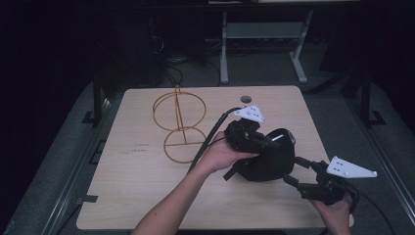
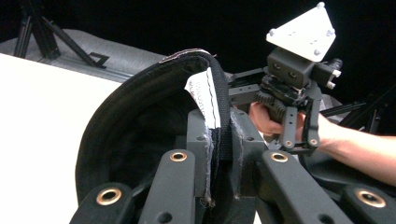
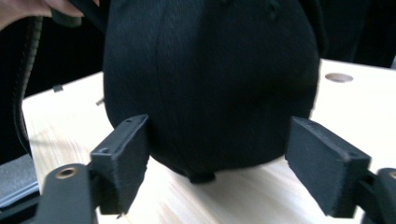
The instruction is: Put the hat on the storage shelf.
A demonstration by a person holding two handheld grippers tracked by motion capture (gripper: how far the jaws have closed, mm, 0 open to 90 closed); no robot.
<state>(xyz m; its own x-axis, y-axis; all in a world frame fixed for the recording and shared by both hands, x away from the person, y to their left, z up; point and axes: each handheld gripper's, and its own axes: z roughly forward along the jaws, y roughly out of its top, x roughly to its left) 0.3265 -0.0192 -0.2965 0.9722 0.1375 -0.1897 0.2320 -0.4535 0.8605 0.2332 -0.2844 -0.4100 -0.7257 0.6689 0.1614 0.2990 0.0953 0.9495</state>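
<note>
Left gripper [image 2: 219, 154] clamps cap [image 1: 266, 156] rim (right gripper [image 3: 217, 163] open).

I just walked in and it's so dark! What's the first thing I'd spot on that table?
Your eye lands on the black cap at the right of the table, where the left gripper is clamped on its rim beside a white label. The right gripper sits just to its right, jaws spread wide at either side of it. Behind, at the left, stands an orange wire stand made of rings.
</note>
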